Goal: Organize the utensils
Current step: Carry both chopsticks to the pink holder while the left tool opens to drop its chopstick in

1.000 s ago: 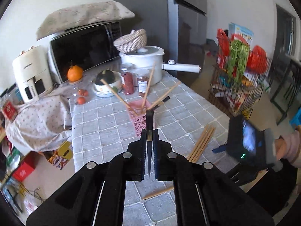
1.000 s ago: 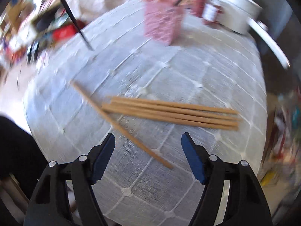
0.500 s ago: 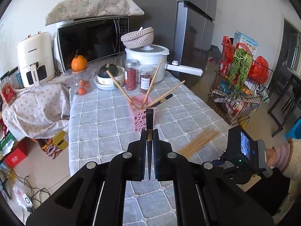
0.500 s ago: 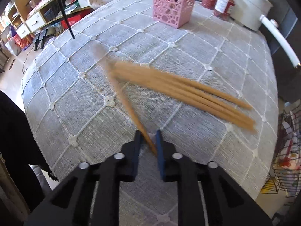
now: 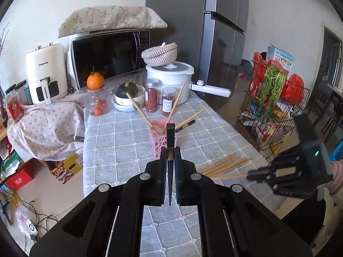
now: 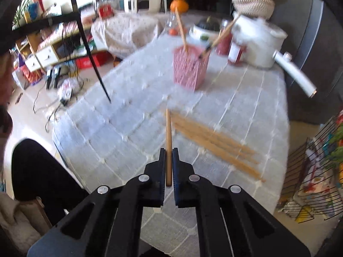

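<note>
On the cloth-covered worktop [image 6: 246, 111], the pink basket [image 6: 189, 68] stands ahead of both grippers, nearer the left gripper [image 5: 170, 160], jaws clamping a black chopstick [image 5: 170, 141] lengthwise, while the right gripper [image 6: 169, 160] pinches a wooden chopstick [image 6: 168, 132] pointing forward.

Chopstick bundle [image 5: 223, 165] lies on table [image 5: 120, 150], right of basket [image 5: 163, 141].

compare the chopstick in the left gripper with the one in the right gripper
The left gripper holds a black chopstick; the right gripper holds a light wooden chopstick. The black one tapers to a sharp point at its near end; the wooden one's near end is blunt. Both are clamped between shut jaws, pointing forward above the table.
</note>
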